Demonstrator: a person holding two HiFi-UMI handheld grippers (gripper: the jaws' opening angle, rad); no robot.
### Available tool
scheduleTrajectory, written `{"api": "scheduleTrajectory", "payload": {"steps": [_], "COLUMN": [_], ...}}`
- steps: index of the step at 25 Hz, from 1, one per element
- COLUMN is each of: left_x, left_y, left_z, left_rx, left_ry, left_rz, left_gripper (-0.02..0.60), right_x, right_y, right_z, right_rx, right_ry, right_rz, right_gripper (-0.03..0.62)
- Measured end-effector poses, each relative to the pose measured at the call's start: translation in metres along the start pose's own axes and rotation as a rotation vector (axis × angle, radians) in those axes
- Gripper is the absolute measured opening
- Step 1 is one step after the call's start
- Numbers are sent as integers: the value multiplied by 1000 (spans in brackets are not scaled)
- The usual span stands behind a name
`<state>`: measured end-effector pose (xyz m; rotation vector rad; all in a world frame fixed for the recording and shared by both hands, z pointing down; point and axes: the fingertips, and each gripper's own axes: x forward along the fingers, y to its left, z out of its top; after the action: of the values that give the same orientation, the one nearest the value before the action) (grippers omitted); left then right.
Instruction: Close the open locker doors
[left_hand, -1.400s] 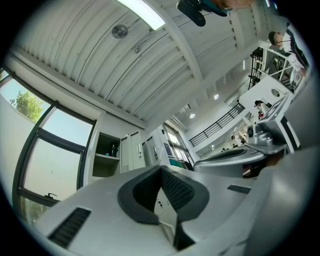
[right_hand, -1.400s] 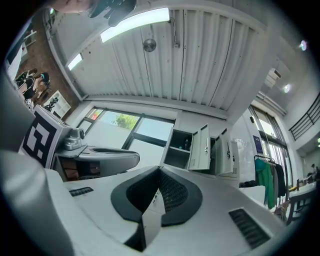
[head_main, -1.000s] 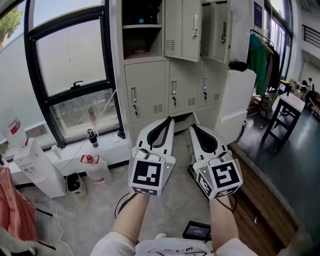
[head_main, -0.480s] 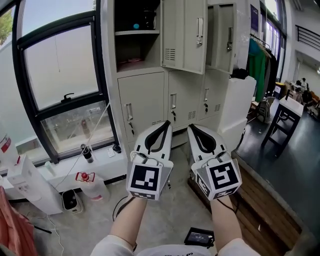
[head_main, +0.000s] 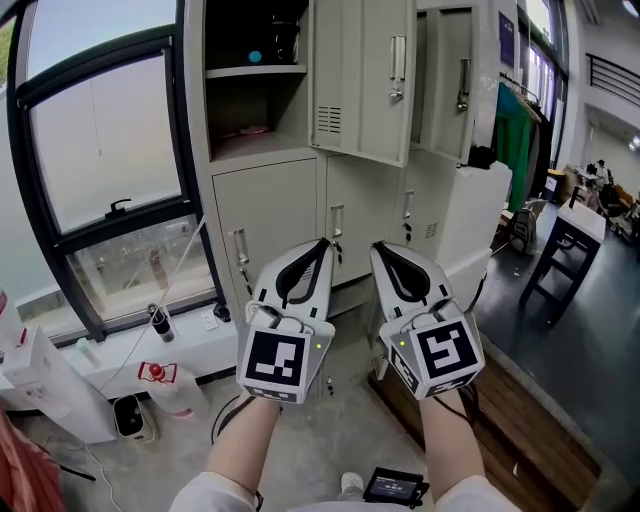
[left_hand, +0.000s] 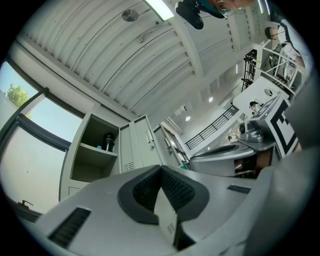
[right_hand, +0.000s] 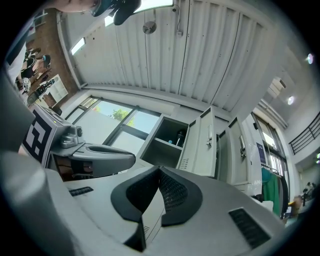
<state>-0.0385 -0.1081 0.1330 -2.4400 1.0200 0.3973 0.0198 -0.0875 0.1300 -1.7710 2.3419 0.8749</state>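
Locker doors (head_main: 360, 90) cut off above; left gripper (head_main: 322, 243), right gripper (head_main: 377, 246) fingers (head_main: 330, 285) pressed together, empty.

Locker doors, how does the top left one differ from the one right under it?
The top door is swung open, baring a shelved compartment; the lower door is shut flush. The top door's handle shows at its right edge, the lower door's at its left. Both are grey metal.
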Motion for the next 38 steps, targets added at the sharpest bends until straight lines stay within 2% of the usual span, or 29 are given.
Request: {"api": "scheduleTrajectory", "payload": {"steps": [8, 11, 18, 25, 32, 38], "left_x": [69, 92, 135, 153, 158, 164], "left_y": [-1, -2, 7, 7, 13, 15], "left_z": [-14, -24, -33, -46, -44, -48], "left_rx": [11, 6, 1, 13, 36, 28], "left_ry": [-40, -30, -68, -54, -56, -42], "left_rz": [10, 15, 63, 84, 85, 81], "left_gripper": [28, 28, 27, 28, 28, 28], "right_x": [37, 50, 69, 80, 101, 115], "right_y": [-59, -81, -119, -140, -161, -170], "right_z": [-18, -25, -39, -40, -40, -37], "right_rx": [-13, -20, -18, 40, 86, 108], "right_ry": [-39, -58, -116, -159, -143, -115], "right_rz": [4, 6, 16, 69, 99, 117], "right_gripper": [25, 25, 26, 242, 253, 230]}}
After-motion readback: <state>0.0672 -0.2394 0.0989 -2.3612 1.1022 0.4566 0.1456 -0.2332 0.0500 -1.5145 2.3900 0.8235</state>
